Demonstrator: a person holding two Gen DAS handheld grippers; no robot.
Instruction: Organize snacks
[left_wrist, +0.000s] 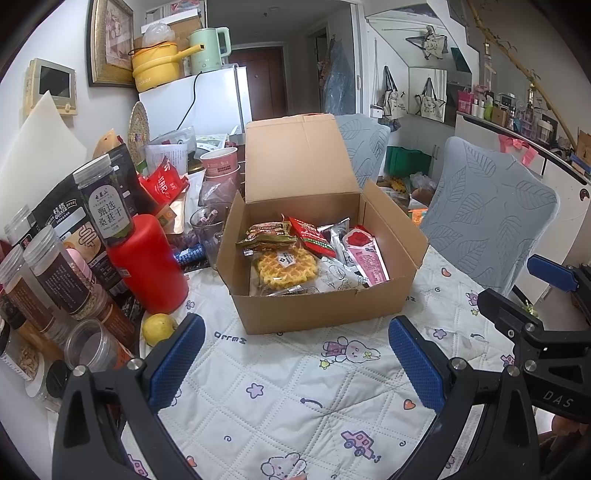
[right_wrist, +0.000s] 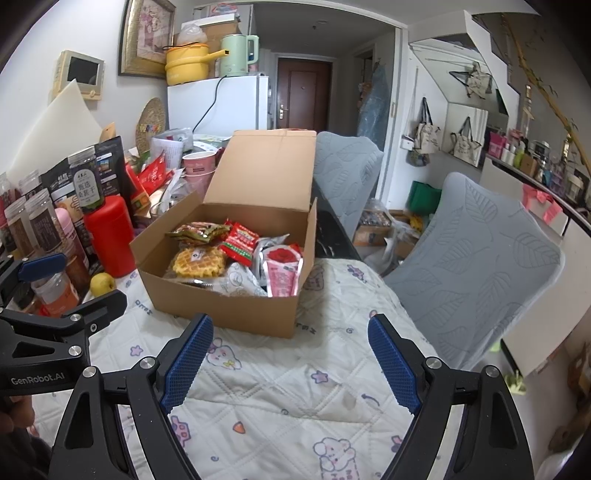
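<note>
Item: cardboard box, lid flap standing upright at its far side, directly ahead of the left hand-held gripper and ahead-left of the right hand-held gripper

Contents: waffle in clear wrap at the near-left; green-brown packet behind it; red packet at centre; pink rose-printed pouch leaning on the right wall; white printed bag lying low between them. All lie loosely, overlapping, not in rows

Progress, as judged: several snacks are already boxed; sorting is not finished. Left of the box a crowd remains: red canister, lidded jars, dark pouches, a red sachet, stacked pink cups, a yellow fruit. Which of these belong in the box cannot be told

Hand-held grippers: both spread wide, nothing between the pads, both hanging above the quilted cloth on the tabletop, short of the box

Open room: bare cloth beneath and between the hand-held grippers and the box front; clear approach from above into the box

Edges: upright flap blocks the far side; the jars press close on the left; two grey chair backs stand beyond the tabletop edge to the right
</note>
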